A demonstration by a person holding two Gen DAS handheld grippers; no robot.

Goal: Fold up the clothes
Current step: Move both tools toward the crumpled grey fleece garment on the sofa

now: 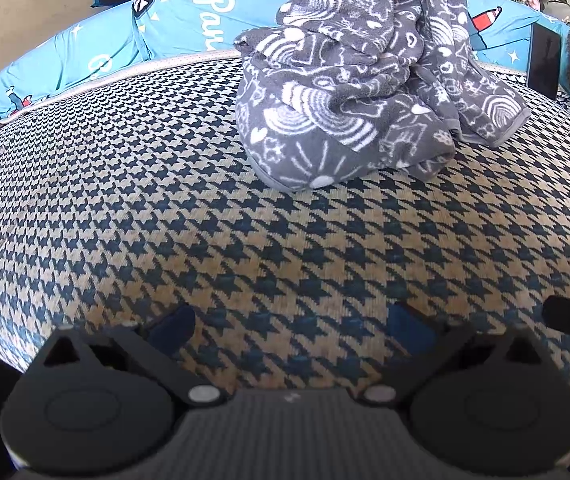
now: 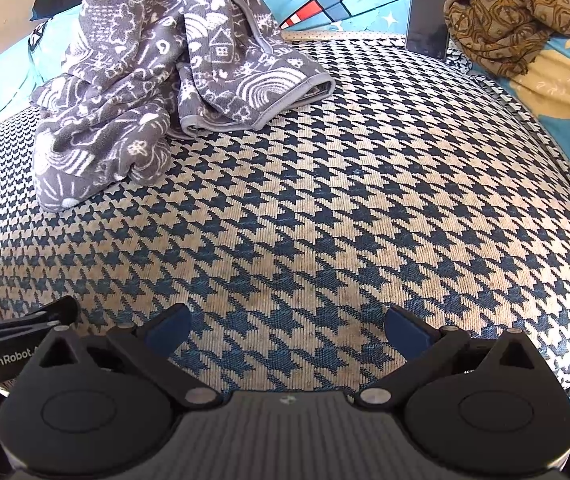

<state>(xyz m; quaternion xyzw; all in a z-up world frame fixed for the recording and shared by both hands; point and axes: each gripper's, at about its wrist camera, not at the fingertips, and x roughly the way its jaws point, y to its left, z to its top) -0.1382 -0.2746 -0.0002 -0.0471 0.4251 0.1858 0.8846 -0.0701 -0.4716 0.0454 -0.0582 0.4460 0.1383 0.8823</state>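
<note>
Left gripper (image 1: 292, 330) hovers low over the houndstooth mat (image 1: 165, 208), level, jaws spread wide and holding nothing. Right gripper (image 2: 287, 326) sits beside it in the same pose (jaws likewise released, empty). One grey patterned garment (image 1: 349, 92) lies crumpled in a heap at the mat's far edge, well apart from both grippers. One brown cloth (image 2: 521, 20) is bunched on the blue bedsheet (image 2: 557, 92). One dark phone (image 2: 427, 20) stands beside it.
</note>
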